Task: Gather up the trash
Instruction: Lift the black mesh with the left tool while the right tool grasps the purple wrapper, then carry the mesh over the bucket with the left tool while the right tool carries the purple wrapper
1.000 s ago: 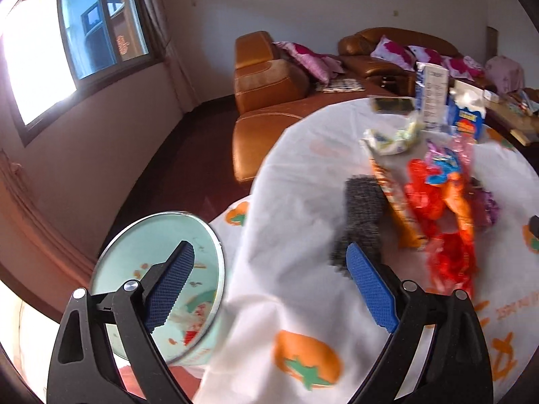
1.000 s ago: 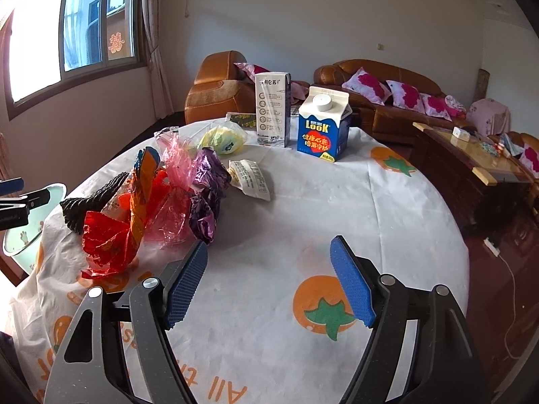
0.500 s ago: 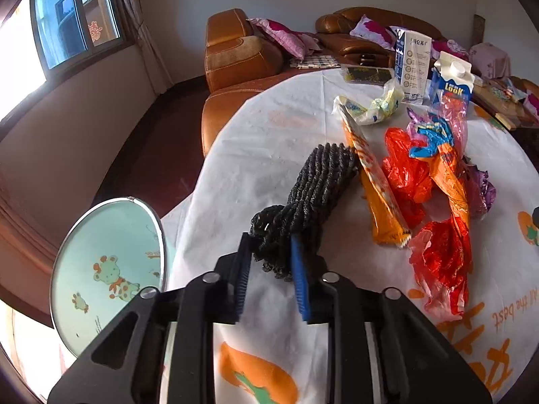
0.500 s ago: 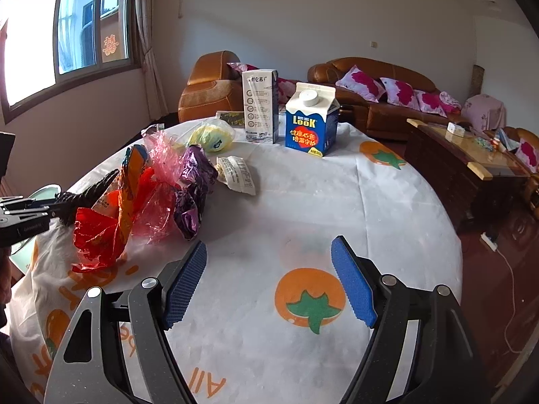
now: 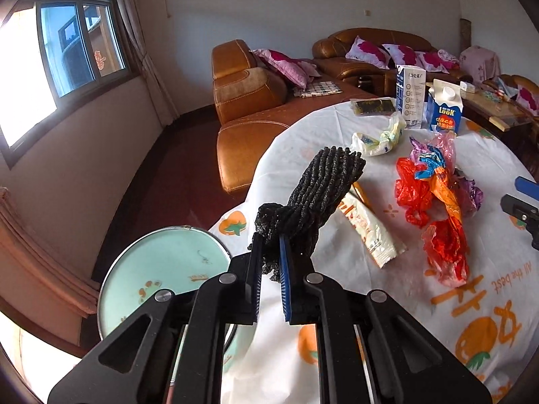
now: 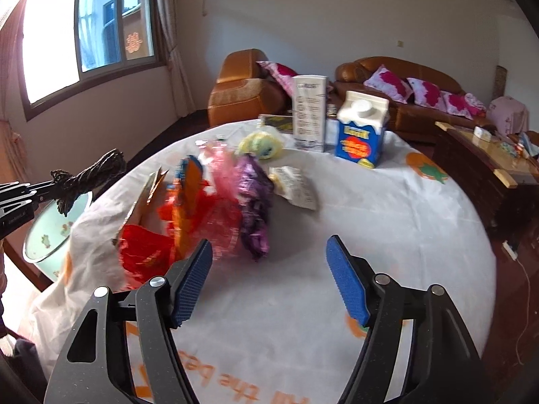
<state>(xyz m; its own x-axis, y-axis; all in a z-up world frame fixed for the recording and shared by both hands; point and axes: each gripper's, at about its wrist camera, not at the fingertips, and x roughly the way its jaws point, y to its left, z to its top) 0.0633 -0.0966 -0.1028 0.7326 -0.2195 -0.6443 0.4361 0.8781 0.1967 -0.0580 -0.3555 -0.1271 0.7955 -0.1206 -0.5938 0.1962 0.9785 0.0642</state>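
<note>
My left gripper [image 5: 269,239] is closing its jaws on a black foam net [image 5: 323,181], and the pads press on its bunched end. In the right wrist view the net [image 6: 91,175] hangs off the table's left edge, above a mint-green bin [image 6: 50,235]. A heap of red, orange, pink and purple wrappers [image 6: 215,208] lies on the white tablecloth [image 6: 387,235]. Just right of the heap and low over the cloth, my right gripper [image 6: 269,244] has nothing between its jaws, which are closing slightly.
A long white and orange wrapper [image 5: 367,225] lies beside the heap, and a crumpled yellow-white bag [image 5: 377,138] lies behind it. A blue milk carton [image 6: 362,134] and a tall white carton [image 6: 310,111] stand at the table's far side. Brown sofas stand behind, and a low wooden table [image 6: 488,168] is at the right.
The left gripper went from wide open to shut on the black net and lifted it off the table. The right gripper moved closer to the wrapper heap.
</note>
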